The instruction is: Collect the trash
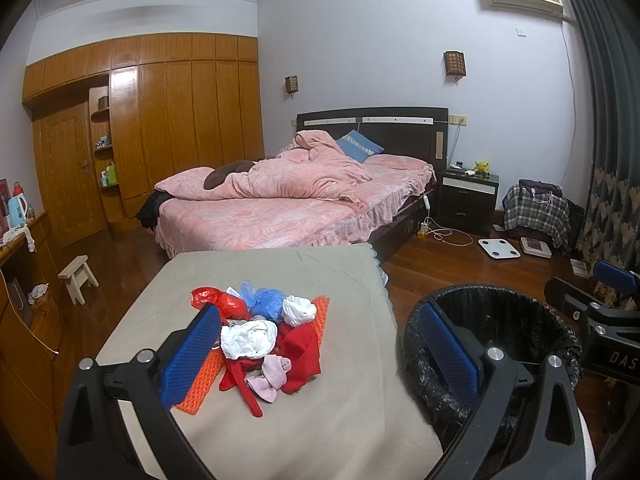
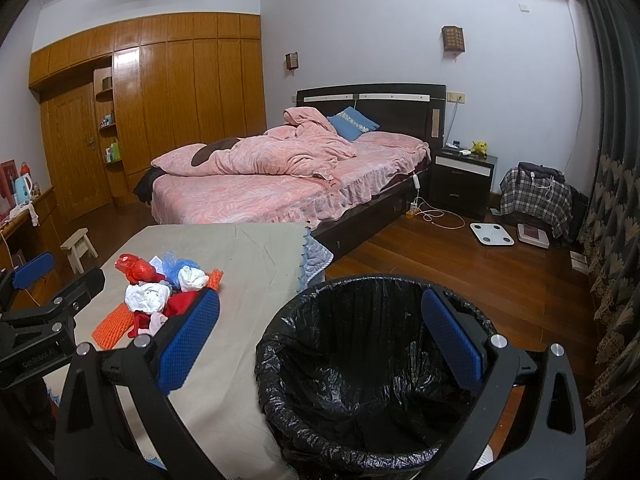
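Tabletop [image 1: 320, 420]: a cloth-covered surface is seen in front of the bed; the trash is carried toward its left side, well back from the near edge.
Bin [image 2: 376, 364]: a round bin lined with a black bag is set just off the tabletop's right edge; it appears empty, so nothing is judged collected yet.
Trash pile [image 1: 260, 336]: crumpled bags and scraps are heaped together — an orange mesh piece [image 1: 204, 380] at the near-left, a red bag [image 1: 224, 302] and a blue bag [image 1: 264, 300] toward the far side, white wads [image 1: 248, 338] in the middle, red and pink fabric scraps at the near side.
Handling: the pieces are judged light, soft and crushable; thin plastic may slip, and neighbours may be dragged along. A bunched fold at the top of a wad is the best hold.
Left claw [image 1: 320, 356]: spread wide, nothing held, poised above and around the pile.
Right claw [image 2: 316, 344]: spread wide, nothing held, poised over the bin's mouth.
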The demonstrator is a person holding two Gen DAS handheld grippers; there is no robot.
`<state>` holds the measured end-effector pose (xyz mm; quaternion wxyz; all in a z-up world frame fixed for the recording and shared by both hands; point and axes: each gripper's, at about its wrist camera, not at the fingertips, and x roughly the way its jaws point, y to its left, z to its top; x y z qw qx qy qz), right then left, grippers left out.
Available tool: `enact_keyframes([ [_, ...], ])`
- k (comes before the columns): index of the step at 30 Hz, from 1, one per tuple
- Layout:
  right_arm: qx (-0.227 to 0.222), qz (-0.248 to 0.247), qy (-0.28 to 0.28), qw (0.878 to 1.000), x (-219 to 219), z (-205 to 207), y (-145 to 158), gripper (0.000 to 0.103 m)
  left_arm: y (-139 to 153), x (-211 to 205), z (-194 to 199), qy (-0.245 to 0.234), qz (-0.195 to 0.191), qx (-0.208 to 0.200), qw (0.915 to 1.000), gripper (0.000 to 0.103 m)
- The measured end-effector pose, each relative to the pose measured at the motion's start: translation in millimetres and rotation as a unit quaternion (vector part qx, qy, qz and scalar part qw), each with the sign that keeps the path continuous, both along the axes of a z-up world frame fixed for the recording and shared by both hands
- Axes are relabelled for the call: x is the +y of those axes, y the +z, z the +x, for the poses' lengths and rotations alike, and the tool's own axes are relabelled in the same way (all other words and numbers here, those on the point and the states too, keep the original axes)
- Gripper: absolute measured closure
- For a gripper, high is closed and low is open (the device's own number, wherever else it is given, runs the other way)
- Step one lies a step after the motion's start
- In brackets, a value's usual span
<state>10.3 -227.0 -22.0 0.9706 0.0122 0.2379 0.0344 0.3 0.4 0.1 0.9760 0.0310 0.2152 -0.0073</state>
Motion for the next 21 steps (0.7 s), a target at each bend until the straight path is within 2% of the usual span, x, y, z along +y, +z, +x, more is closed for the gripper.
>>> enact_keyframes([
  [21,0.000,0.001,-0.001,1.000,-0.5,-0.1,0.0,0.005,-0.1,-0.2,0.2,0.000,0.000,0.001,1.0000,0.006],
])
